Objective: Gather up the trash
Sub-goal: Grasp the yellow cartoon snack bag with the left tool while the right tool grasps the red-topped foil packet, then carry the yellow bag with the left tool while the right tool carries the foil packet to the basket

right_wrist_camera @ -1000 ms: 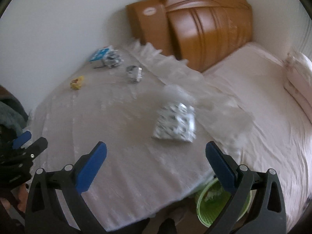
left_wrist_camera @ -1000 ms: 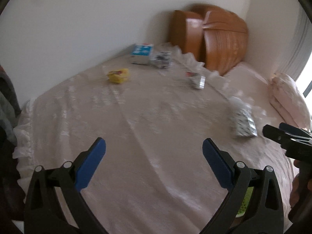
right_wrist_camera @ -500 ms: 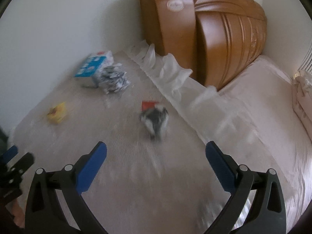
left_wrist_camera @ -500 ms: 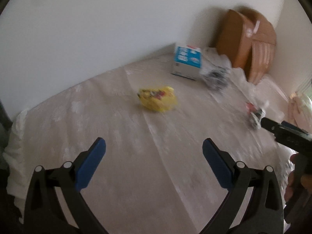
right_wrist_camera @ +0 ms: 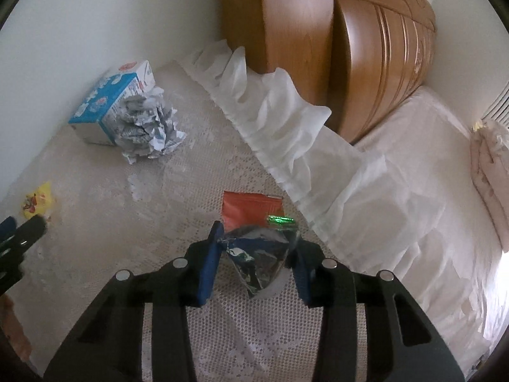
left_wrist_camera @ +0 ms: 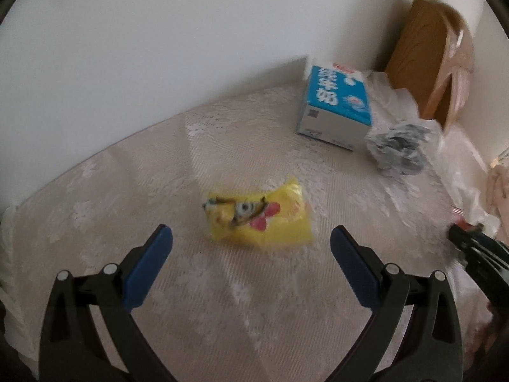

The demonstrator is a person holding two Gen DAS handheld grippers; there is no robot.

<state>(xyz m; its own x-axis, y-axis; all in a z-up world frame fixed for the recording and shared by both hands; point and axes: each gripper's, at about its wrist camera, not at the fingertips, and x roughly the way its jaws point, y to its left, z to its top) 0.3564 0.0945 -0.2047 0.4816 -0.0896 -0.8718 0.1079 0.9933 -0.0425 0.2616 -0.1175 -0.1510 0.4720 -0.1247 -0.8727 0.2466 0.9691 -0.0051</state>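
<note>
With the right tool [right_wrist_camera: 254,248] just clamped on the crumpled foil wrapper [right_wrist_camera: 254,254] mid-bed, lift straight up without snagging the lace bedspread [right_wrist_camera: 95,254], while the open left tool [left_wrist_camera: 251,254] straddles the yellow packet [left_wrist_camera: 259,218].

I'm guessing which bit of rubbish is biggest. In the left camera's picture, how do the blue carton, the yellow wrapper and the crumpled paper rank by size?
1. blue carton
2. yellow wrapper, though it lies nearer the camera
3. crumpled paper, close to the wrapper, so unsure
</note>
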